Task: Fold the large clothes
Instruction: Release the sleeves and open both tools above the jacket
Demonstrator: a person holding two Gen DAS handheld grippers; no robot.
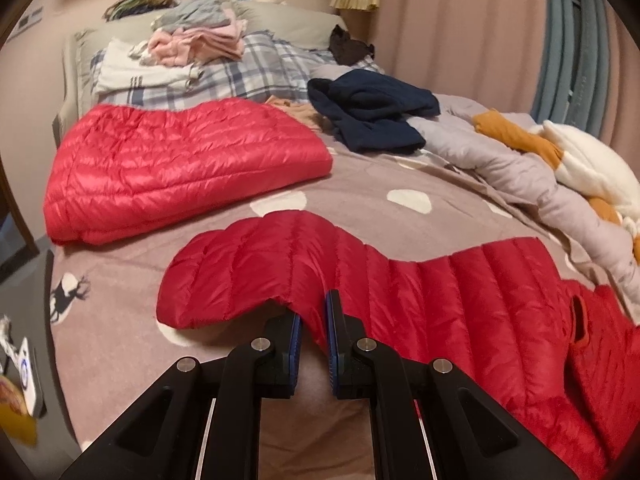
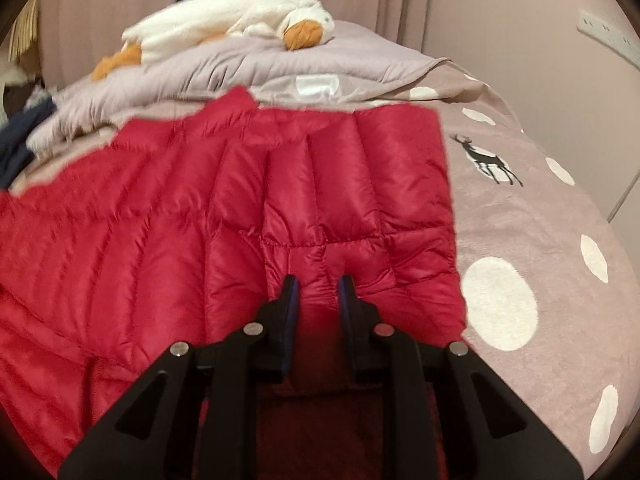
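A dark red quilted down jacket point(image 1: 400, 292) lies spread across the dotted taupe bedcover point(image 1: 360, 196). My left gripper point(image 1: 314, 316) is shut on a raised fold at the jacket's near edge, beside a rounded flap that sticks out to the left. In the right wrist view the same jacket point(image 2: 200, 208) fills the left and middle. My right gripper point(image 2: 318, 286) is shut on a puff of its fabric near the hem corner, with the pads pressing in from both sides.
A second, brighter red down jacket point(image 1: 172, 168) lies folded further up the bed. Behind it are a navy garment point(image 1: 372, 112), a stack of folded clothes point(image 1: 200, 36) on a plaid pillow point(image 1: 248, 72), a bunched lilac quilt point(image 1: 500, 160) and a plush duck point(image 2: 224, 24).
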